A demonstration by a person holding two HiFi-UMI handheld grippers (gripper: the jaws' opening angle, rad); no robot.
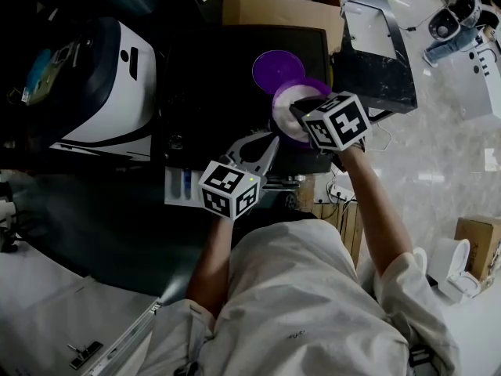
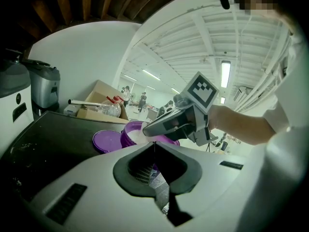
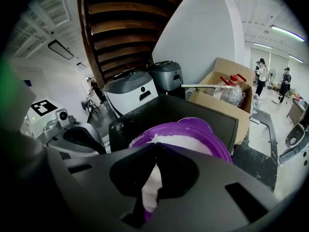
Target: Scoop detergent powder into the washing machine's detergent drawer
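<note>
Scoop of white plastic (image 3: 149, 187), probably light and stiff, clenched by its handle in right gripper (image 3: 155, 145) over round purple plastic tub (image 3: 218, 140) mid-frame; left gripper (image 2: 154, 143) closed, empty.

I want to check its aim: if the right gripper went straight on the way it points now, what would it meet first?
Most likely the white powder in the open purple tub: the right gripper, shut on what looks like a white scoop, points down into it. Depth is unclear.

Workshop hall: truss ceiling (image 2: 203, 37), strip light (image 2: 225, 74), cardboard box (image 1: 282, 10).
</note>
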